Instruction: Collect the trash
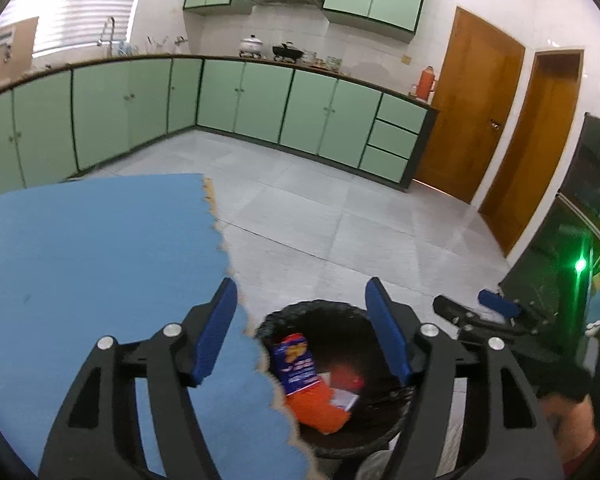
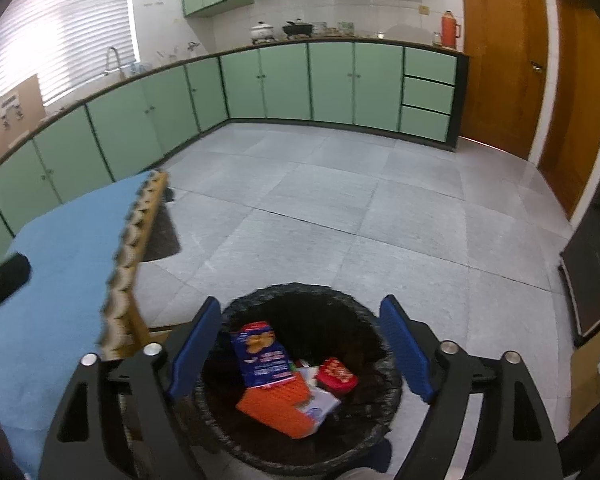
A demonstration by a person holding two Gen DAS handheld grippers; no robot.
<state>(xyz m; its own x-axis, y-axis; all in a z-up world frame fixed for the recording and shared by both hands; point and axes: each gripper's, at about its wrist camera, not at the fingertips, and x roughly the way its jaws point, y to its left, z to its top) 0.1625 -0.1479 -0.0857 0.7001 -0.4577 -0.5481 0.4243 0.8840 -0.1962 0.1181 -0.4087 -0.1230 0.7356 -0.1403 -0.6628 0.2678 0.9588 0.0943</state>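
Trash (image 2: 278, 380) already lies in the black bin (image 2: 384, 376) beside my tabletop (image 1: 92, 248); left hand-held gripper (image 1: 302, 332) and right hand-held gripper (image 2: 302, 350) hover wide, empty.

A crinkled, glossy black plastic liner (image 2: 384, 356) was seen in the bin. The table (image 1: 80, 248) was covered in matt blue cloth. Matt grey floor tiles (image 2: 340, 200) and glossy varnished wooden doors (image 1: 468, 100) were shown.
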